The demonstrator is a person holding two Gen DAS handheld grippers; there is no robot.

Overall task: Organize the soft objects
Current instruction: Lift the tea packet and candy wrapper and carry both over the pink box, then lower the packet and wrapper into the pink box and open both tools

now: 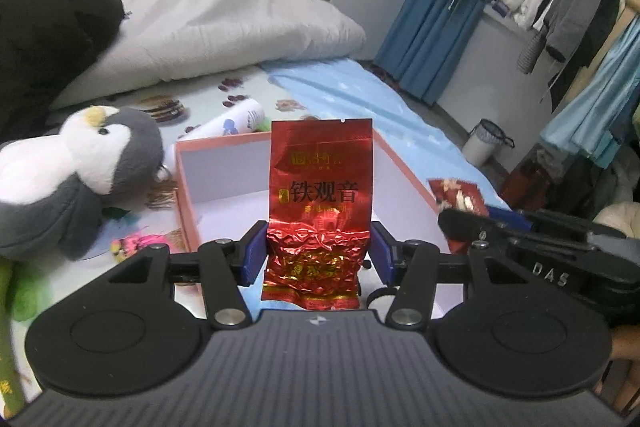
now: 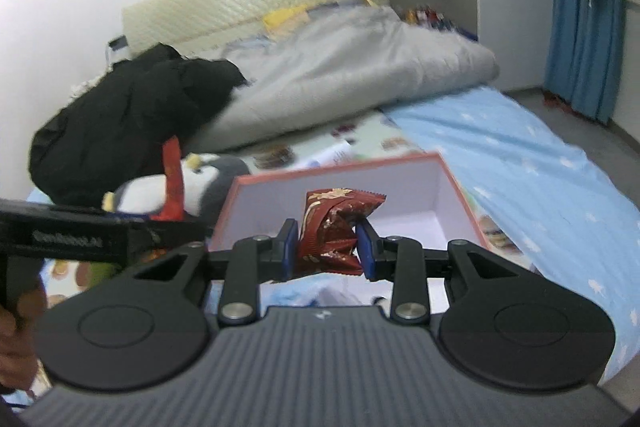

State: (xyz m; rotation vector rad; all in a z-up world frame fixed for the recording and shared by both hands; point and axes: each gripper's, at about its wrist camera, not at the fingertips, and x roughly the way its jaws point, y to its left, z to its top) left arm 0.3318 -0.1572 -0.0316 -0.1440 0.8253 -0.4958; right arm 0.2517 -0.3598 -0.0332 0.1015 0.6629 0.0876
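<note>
A: Both packets look bound for the pink box (image 1: pixel 188 187) on the bed. How would you set them down well?

B: I'd bring each claw over the box's open top, lower it inside the walls, and only then let go, one at a time, so the two claws don't knock together above the box.

A: What does the left claw (image 1: pixel 320 251) have?

B: It is about half open, its blue pads pressing the crinkled lower part of the red tea packet (image 1: pixel 320 195), which stands upright in front of the box.

A: And the right claw (image 2: pixel 326 247)?

B: Narrower, pinched on a crumpled red snack wrapper (image 2: pixel 332 227), held over the box's near edge. The plush penguin (image 1: pixel 80 163) lies just left of the box.
</note>
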